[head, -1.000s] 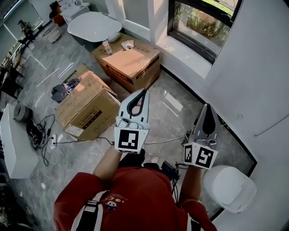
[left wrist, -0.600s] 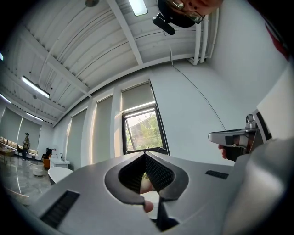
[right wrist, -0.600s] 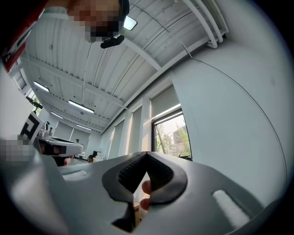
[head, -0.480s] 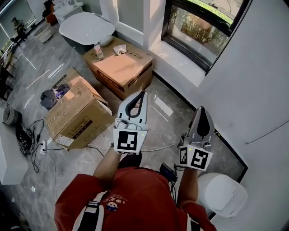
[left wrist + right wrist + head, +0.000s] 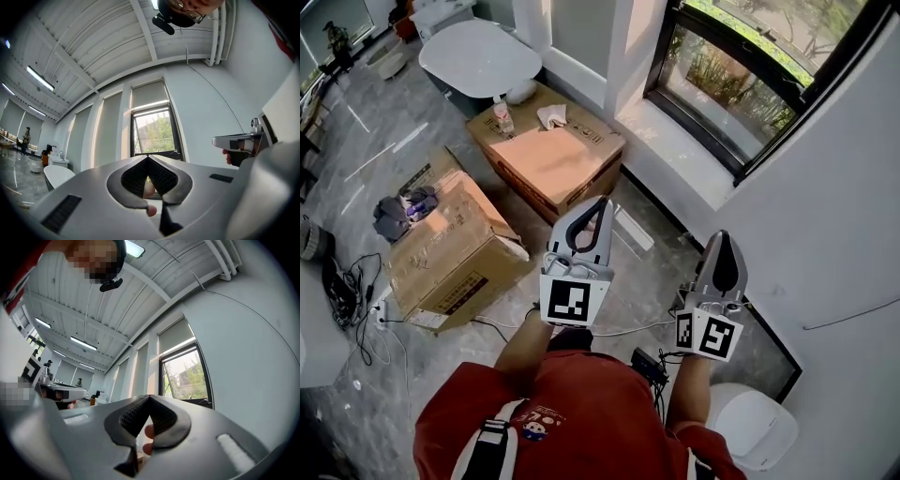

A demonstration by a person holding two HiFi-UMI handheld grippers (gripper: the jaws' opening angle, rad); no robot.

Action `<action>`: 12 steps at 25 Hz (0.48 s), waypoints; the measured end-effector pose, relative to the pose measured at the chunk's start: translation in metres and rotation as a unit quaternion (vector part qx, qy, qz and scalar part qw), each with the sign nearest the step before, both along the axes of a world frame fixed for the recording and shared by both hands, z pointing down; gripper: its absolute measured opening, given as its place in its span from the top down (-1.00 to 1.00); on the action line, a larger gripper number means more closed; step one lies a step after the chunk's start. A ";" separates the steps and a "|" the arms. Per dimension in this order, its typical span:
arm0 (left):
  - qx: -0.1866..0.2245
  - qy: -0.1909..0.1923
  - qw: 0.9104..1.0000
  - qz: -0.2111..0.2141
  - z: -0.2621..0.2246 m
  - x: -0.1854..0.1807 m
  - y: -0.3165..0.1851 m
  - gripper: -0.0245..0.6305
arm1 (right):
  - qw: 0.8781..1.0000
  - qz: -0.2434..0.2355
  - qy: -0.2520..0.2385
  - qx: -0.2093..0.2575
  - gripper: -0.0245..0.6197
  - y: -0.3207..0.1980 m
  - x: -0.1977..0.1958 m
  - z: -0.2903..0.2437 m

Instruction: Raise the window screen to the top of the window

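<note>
Two cardboard boxes point(image 5: 548, 155) near window point(image 5: 741, 80)

Two grippers point(image 5: 600, 202) point(image 5: 721, 236), two cardboard boxes point(image 5: 548, 159) point(image 5: 450, 248), one bathtub point(image 5: 478, 52), one dark-framed window point(image 5: 741, 70), one bottle point(image 5: 499, 117)

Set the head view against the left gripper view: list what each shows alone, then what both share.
Head view only: the cardboard boxes on the floor and the person's red top. Left gripper view only: the ceiling and the window screen sitting above the glass. Both: the window, the white bathtub, and the left gripper and right gripper, each with jaws shut.
</note>
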State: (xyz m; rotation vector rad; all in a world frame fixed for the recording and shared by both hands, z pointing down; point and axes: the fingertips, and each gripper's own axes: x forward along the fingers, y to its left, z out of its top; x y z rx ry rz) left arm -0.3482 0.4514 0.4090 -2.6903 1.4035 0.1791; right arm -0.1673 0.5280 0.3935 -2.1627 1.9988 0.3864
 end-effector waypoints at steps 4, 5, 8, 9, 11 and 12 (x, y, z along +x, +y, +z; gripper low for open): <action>-0.007 0.002 1.000 0.007 0.006 -0.005 -0.045 0.91 | 1.000 -0.010 -0.008 -0.011 0.90 -0.046 -0.010 0.008; -0.006 0.004 1.000 0.006 0.007 -0.006 -0.056 0.91 | 1.000 -0.009 -0.008 -0.014 0.90 -0.057 -0.011 0.010; -0.009 0.010 1.000 0.005 0.012 -0.009 -0.083 0.91 | 1.000 -0.009 0.000 -0.021 0.90 -0.088 -0.017 0.013; -0.010 0.011 1.000 0.009 0.014 -0.009 -0.091 0.91 | 1.000 -0.009 0.004 -0.022 0.90 -0.096 -0.019 0.012; -0.012 0.014 1.000 0.018 0.013 -0.008 -0.103 0.91 | 1.000 -0.002 0.010 -0.020 0.90 -0.109 -0.020 0.006; -0.012 0.015 1.000 0.024 0.012 -0.007 -0.108 0.91 | 1.000 0.004 0.012 -0.018 0.90 -0.113 -0.019 0.003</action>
